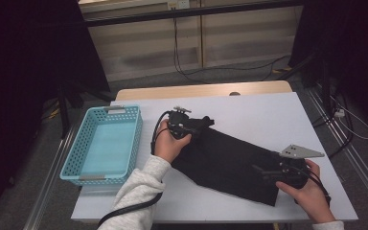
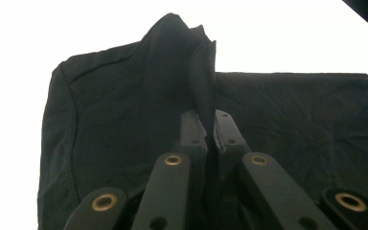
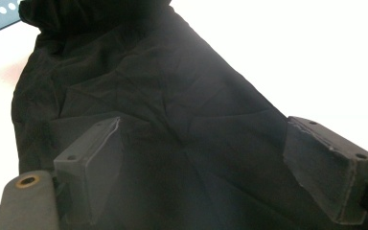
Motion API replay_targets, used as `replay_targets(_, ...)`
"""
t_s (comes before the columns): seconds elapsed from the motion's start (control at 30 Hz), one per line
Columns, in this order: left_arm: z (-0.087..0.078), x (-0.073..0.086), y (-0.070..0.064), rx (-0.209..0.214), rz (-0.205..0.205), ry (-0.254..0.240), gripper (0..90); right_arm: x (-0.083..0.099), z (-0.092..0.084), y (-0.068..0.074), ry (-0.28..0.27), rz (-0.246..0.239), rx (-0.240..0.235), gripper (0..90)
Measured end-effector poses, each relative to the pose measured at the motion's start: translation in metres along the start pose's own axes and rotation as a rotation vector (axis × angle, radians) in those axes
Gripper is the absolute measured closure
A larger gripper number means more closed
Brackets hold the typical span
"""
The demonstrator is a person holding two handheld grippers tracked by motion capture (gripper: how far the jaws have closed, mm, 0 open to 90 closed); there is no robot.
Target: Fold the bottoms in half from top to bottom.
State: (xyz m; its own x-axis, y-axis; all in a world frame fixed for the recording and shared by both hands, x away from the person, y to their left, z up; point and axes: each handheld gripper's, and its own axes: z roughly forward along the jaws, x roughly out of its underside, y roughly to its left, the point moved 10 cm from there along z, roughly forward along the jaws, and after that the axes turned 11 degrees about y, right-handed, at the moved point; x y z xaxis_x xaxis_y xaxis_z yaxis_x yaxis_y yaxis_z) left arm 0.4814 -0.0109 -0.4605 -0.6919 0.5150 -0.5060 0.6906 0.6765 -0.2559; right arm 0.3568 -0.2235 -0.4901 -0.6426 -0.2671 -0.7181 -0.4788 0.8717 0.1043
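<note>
Left gripper pinches the garment; right gripper stands open over it.

I hold a flat black fabric garment [image 1: 230, 165] spread diagonally across the white tabletop [image 1: 268, 115], from near the middle toward my right-hand edge. My left gripper [image 1: 188, 125] has its jaws almost fully closed on a raised fold at the cloth's far end; in the left gripper view the fabric [image 2: 139, 110] tents up into a ridge between the pads, so I judge this grip serves to lift that end. My right gripper [image 1: 263, 171] rests over the near end with its jaws spread wide; in the right gripper view the cloth [image 3: 172, 120] lies flat beneath the pads [image 3: 96, 158], ungripped, which I judge to be a stance for taking a second hold. A light-blue perforated plastic basket [image 1: 124, 111] stands just beside the cloth on my left, probably the destination.
</note>
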Motion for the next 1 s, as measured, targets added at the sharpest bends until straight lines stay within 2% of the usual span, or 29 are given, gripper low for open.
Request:
replay_targets(0.33,0.002,0.0,-0.01,0.024,0.021,0.008,85.2,0.0,0.0,0.0,0.0,-0.003,0.001,14.2)
replay_targets(0.57,0.003,0.0,-0.016,0.057,0.016,0.0,85.2,0.0,0.0,0.0,0.0,-0.002,0.001,14.2)
replay_targets(1.0,0.004,0.002,-0.023,0.072,0.041,-0.01,85.2,0.001,0.001,0.0,0.006,-0.004,0.002,14.2)
